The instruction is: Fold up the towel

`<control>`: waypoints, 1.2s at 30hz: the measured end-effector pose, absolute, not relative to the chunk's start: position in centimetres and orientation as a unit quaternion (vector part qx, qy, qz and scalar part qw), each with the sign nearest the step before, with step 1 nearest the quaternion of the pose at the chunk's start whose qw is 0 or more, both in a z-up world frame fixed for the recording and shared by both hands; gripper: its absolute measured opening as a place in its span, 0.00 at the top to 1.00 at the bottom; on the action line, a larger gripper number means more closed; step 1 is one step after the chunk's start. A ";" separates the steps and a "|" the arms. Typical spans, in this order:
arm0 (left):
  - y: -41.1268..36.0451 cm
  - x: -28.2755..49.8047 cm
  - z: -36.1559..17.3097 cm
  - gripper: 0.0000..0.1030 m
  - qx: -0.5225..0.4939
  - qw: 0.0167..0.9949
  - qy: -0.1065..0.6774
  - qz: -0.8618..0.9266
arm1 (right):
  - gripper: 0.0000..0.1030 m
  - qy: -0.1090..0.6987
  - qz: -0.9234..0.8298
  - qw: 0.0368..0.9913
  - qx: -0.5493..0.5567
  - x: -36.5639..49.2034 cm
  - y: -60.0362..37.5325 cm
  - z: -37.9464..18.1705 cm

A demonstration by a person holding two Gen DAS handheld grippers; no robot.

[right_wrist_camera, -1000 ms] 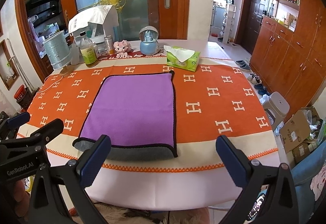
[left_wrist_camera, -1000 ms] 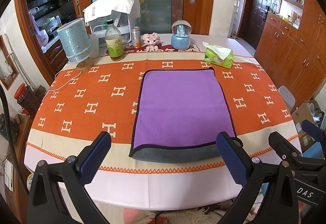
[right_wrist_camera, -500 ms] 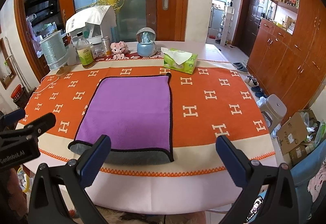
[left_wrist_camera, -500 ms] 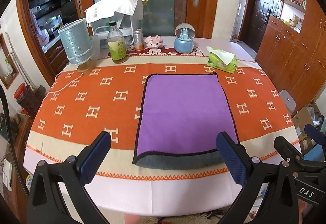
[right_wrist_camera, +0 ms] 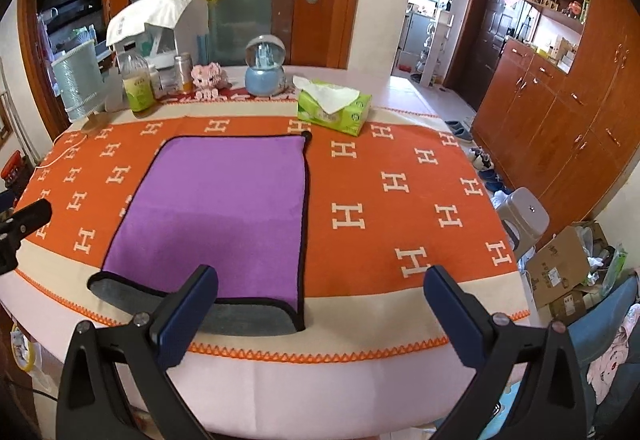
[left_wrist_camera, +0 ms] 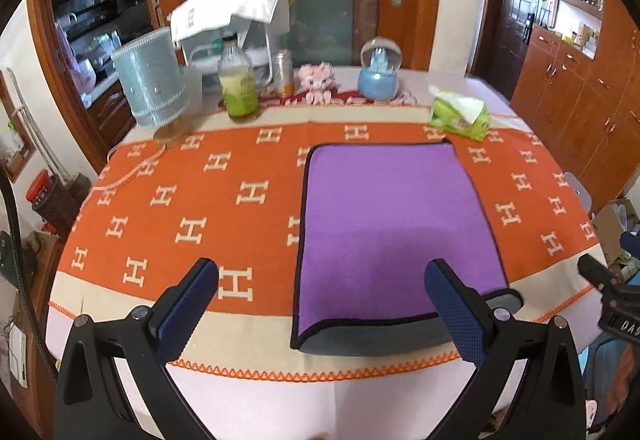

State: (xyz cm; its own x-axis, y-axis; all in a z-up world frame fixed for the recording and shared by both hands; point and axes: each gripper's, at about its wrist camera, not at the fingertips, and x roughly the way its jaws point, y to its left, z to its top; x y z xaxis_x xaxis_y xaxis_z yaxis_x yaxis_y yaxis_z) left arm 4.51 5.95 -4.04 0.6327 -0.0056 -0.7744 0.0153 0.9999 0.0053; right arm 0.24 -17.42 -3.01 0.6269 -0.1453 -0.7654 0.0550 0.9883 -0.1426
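A purple towel (left_wrist_camera: 388, 224) with a black hem lies flat on the orange tablecloth (left_wrist_camera: 200, 199), folded once, its grey underside (left_wrist_camera: 372, 336) showing along the near edge. It also shows in the right wrist view (right_wrist_camera: 224, 207). My left gripper (left_wrist_camera: 320, 312) is open and empty, above the table's near edge, with the towel's near left corner between its fingers. My right gripper (right_wrist_camera: 320, 316) is open and empty, with the towel's near right corner (right_wrist_camera: 298, 316) between its fingers. Neither touches the towel.
At the table's far side stand a teal lamp (left_wrist_camera: 150, 79), a bottle (left_wrist_camera: 238, 83), a can (left_wrist_camera: 283, 73), a pink toy (left_wrist_camera: 316, 77), a snow globe (left_wrist_camera: 378, 69) and a green tissue box (left_wrist_camera: 460, 115). A stool (right_wrist_camera: 524, 215) and cardboard boxes (right_wrist_camera: 560, 272) are at right.
Both grippers have moved forward and closer to the table's near edge. The towel's near corners now lie between the open fingers. The towel has not moved.
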 end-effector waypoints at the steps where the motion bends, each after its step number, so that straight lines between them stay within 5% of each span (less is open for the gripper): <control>1: 6.3 4.9 -4.5 0.01 0.003 0.900 0.436 -0.010 | 0.00 0.430 -0.053 0.900 -0.052 0.4 -17.7 -3.3; 21: 9.0 5.2 -11.2 0.01 0.028 0.889 0.446 -0.100 | 0.16 0.481 0.025 0.876 -0.037 3.5 -20.1 -9.4; 26: 9.1 5.5 -13.1 0.06 0.040 0.874 0.467 -0.124 | 0.32 0.513 0.070 0.855 -0.032 4.0 -20.2 -12.5; 36: 9.8 6.8 -16.3 0.16 0.027 0.843 0.499 -0.196 | 0.45 0.531 0.148 0.833 -0.043 4.4 -19.9 -14.6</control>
State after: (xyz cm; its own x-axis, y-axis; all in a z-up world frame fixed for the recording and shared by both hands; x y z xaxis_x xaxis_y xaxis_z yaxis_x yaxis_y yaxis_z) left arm 6.82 9.80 -16.34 0.4244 -0.3038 -0.8530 0.3577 0.9217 -0.1503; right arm 4.41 -19.87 -14.64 0.3931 0.2018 -0.8971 -0.2927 0.9523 0.0860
